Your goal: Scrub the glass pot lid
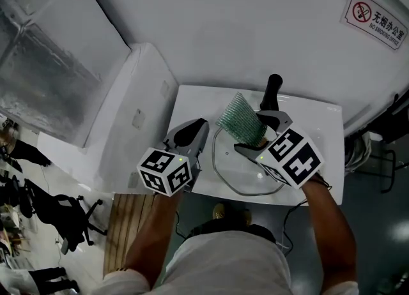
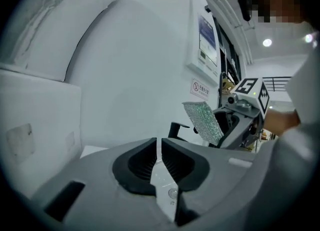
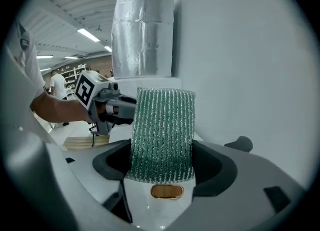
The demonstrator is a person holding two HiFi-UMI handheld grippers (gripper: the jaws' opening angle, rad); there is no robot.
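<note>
The white counter (image 1: 319,121) is a small slab, with the wall close behind it, a white block (image 1: 137,96) against its left side, and open floor past its near and right edges. The glass pot lid (image 1: 238,167) lies flat by the near edge, round and clear with a thin metal rim. 1 black handle (image 1: 273,90) stands at the far edge. The right gripper (image 1: 261,135) is clamped on a green scrub pad (image 1: 240,119) of ribbed, glittery mesh, over the lid's far part. The left gripper (image 1: 199,128), its 2 jaws together and empty, hovers just beside the lid's left rim
</note>
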